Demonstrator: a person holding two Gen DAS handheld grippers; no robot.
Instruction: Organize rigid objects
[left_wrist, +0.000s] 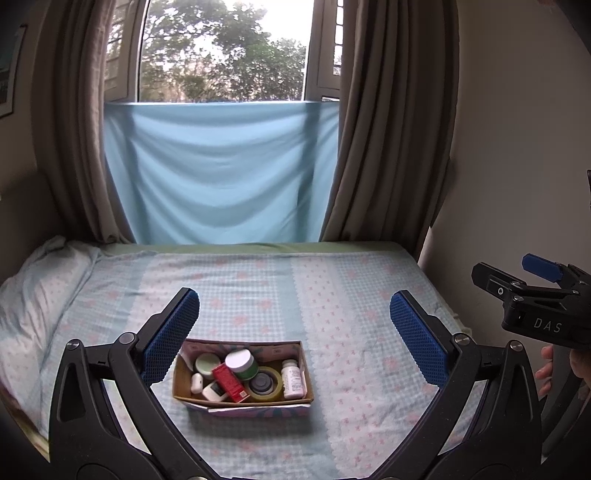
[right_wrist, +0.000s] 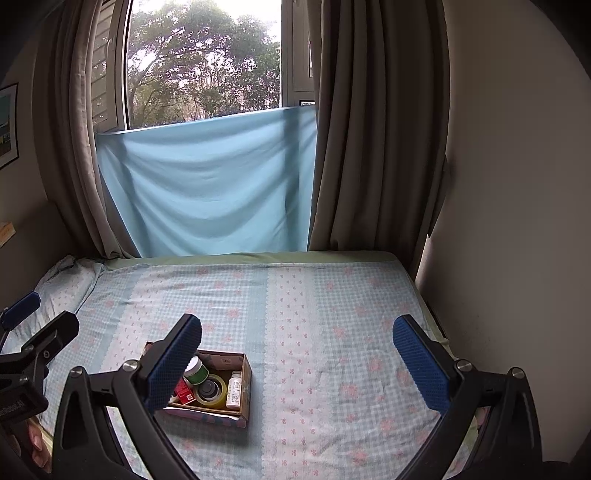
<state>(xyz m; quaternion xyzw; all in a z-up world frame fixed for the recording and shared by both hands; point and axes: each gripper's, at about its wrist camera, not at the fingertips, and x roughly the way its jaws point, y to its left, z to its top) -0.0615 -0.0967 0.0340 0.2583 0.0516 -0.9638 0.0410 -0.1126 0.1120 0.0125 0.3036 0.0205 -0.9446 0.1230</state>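
Cardboard box of jars, bottle and tape sits lower centre on the bed, long axis left-right. My left gripper, wide open and empty, frames it directly; my right gripper, open too, sits further right.

Daylight enters through the tall arched glass window, where the sky blows out to white (the trees stay readable). The room is dim and soft. Fisheye bending curves the long grey-brown fabric curtains; corners vignette to black, perhaps slightly blurred.
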